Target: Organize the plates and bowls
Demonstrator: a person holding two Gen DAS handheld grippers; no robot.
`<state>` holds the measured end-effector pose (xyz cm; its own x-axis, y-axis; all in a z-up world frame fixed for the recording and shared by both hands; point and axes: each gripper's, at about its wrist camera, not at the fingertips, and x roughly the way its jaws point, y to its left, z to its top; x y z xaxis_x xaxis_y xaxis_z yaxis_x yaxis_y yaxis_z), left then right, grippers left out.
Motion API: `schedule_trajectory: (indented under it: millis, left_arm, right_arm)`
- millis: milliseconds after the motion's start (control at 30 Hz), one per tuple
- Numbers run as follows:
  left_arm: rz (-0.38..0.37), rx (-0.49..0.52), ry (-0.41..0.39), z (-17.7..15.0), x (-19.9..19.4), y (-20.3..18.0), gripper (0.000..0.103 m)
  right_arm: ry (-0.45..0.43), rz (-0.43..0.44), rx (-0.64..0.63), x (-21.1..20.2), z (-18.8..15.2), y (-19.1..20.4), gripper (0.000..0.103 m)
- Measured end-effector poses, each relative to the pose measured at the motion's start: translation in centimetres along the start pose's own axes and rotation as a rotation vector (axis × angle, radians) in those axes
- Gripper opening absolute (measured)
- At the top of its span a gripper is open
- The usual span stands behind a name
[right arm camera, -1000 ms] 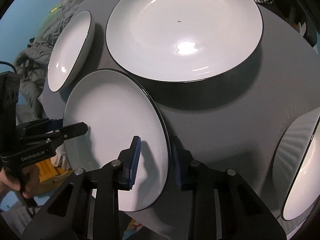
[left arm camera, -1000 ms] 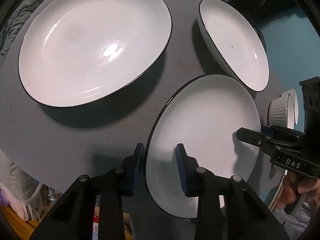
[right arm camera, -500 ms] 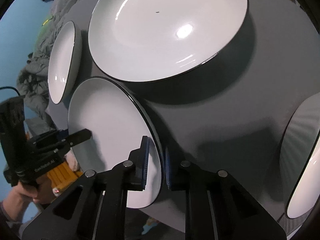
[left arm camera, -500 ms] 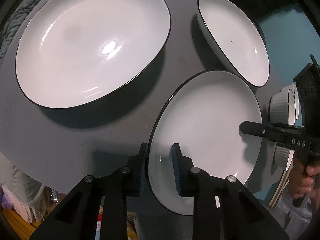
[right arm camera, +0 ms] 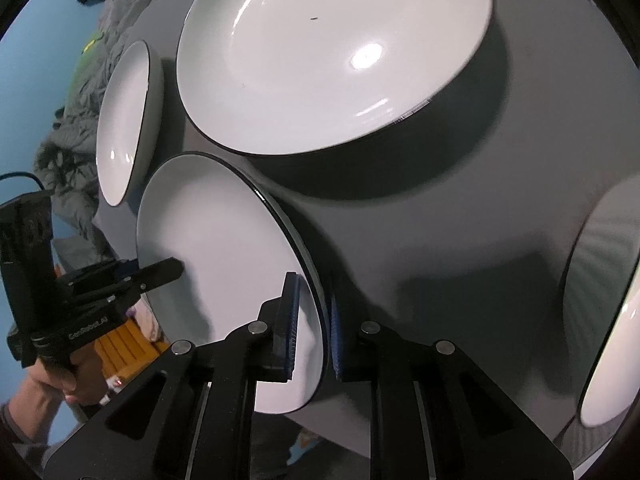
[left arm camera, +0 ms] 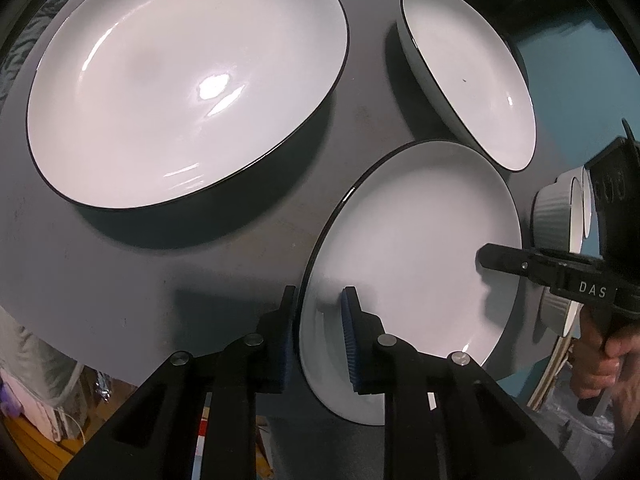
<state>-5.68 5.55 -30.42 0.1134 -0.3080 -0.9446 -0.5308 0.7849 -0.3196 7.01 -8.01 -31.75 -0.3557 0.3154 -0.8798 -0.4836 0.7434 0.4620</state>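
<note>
A small white plate with a black rim point(left arm camera: 408, 248) point(right arm camera: 212, 248) sits at the near edge of the grey table point(left arm camera: 160, 280), and both grippers hold it by opposite rims. My left gripper point(left arm camera: 318, 304) has its blue pads on either side of the plate's left rim, and its jaws are still closing on it. My right gripper point(right arm camera: 310, 300) is shut on the right rim. Each gripper also shows in the other's view: the right gripper point(left arm camera: 484, 258) reaches over the plate's far edge, as does the left gripper point(right arm camera: 176, 270). The plate looks tilted.
A large white plate point(left arm camera: 188, 88) point(right arm camera: 332, 52) lies behind the small one. A deeper white bowl point(left arm camera: 468, 76) point(right arm camera: 124, 120) stands at the far side. Ribbed white bowls point(left arm camera: 556, 216) point(right arm camera: 608, 320) stand at the table's right edge. A hand point(left arm camera: 600, 360) grips the right tool.
Both grippers' jaws have narrowed from standing wide around the small plate's rims to pressing on them. The plate has tilted a little in both views.
</note>
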Motion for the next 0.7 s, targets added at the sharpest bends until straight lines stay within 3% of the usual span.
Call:
schedule_trajectory:
  millis: [367,700]
  left_arm:
    - [0.015,0.051,0.011,2.8,-2.5,-1.1,0.021]
    - [0.007,0.110,-0.031,7.2,-5.0,-3.7,0.021]
  right_arm:
    - [-0.022,-0.003,0.054,-2.9,-0.8,-0.7,0.014]
    - [-0.092,-0.005,0.087,-7.0,1.6,-2.1,0.014]
